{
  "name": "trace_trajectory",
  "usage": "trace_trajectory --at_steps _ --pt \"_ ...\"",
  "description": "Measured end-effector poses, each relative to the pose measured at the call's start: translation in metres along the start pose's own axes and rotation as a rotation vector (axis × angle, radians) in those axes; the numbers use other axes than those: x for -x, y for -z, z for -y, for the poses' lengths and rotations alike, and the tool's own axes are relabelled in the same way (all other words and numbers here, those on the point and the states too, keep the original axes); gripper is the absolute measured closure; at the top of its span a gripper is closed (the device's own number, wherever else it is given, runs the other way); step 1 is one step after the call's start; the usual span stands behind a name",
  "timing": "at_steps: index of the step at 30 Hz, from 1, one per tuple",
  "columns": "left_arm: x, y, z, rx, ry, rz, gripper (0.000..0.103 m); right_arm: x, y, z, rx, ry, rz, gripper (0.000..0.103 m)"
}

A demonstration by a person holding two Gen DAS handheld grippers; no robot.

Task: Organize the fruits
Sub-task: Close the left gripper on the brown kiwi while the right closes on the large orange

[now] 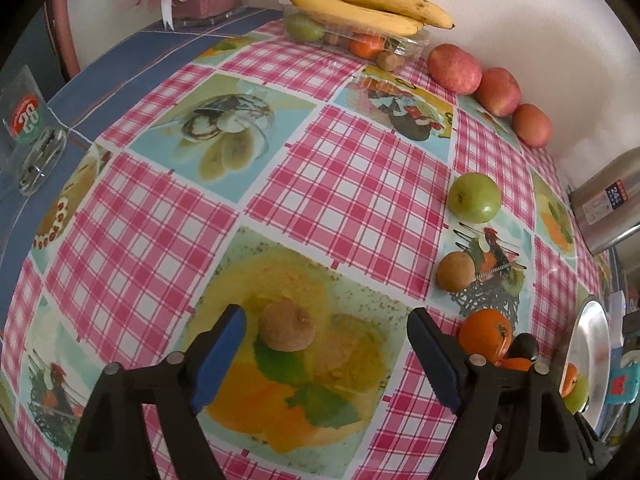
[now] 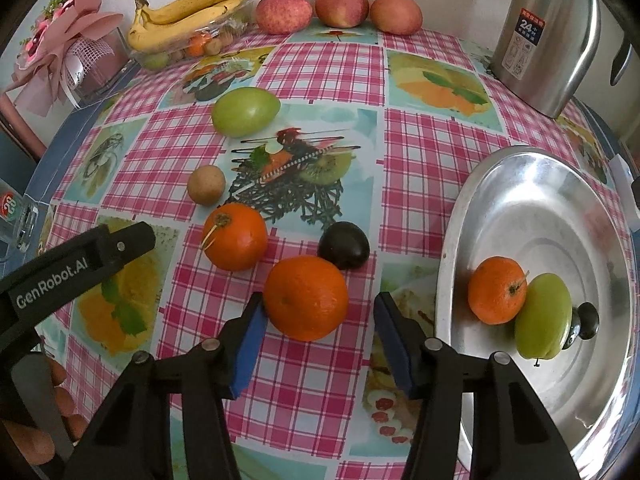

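My right gripper [image 2: 318, 312] is open, its blue pads on either side of a large orange [image 2: 306, 298] on the tablecloth. Behind it lie a dark plum [image 2: 344, 245], a smaller orange [image 2: 235, 237], a small brown fruit [image 2: 206, 185] and a green fruit [image 2: 245, 111]. The steel plate [image 2: 560, 216] at right holds an orange [image 2: 497, 290], a green fruit [image 2: 543, 316] and a dark plum [image 2: 587, 320]. My left gripper [image 1: 324, 328] is open around a small brown fruit [image 1: 286, 325]; its arm shows in the right wrist view [image 2: 80, 256].
Three red apples [image 2: 340, 4] line the back wall. Bananas [image 2: 188, 12] lie on a clear box of fruit [image 2: 188, 46] at back left. A steel kettle [image 2: 548, 36] stands back right. A bouquet [image 2: 60, 40] and a glass [image 1: 28, 132] sit at left.
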State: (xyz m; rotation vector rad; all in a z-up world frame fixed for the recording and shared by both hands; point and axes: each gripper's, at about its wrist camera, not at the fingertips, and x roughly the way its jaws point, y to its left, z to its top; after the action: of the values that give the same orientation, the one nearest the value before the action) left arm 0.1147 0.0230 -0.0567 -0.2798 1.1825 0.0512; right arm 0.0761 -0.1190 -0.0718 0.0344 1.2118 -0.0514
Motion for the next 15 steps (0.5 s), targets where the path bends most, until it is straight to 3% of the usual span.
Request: trace_trajectory --at_steps 6,11,13,15 --pt "0.002 -0.004 -0.009 0.051 0.022 -0.016 0.020 0.000 0.000 0.000 -0.002 -0.007 0.001 0.047" --pt "0.006 -0.004 -0.018 0.102 -0.029 -0.017 0.043 0.000 0.000 0.003 -0.016 -0.020 0.005 0.048" --pt "0.007 -0.004 -0.021 0.112 -0.036 -0.018 0.059 0.000 0.000 0.004 -0.022 -0.022 0.006 0.048" --pt "0.008 -0.003 -0.023 0.124 -0.034 -0.020 0.066 0.000 0.000 0.004 -0.026 -0.023 0.007 0.048"
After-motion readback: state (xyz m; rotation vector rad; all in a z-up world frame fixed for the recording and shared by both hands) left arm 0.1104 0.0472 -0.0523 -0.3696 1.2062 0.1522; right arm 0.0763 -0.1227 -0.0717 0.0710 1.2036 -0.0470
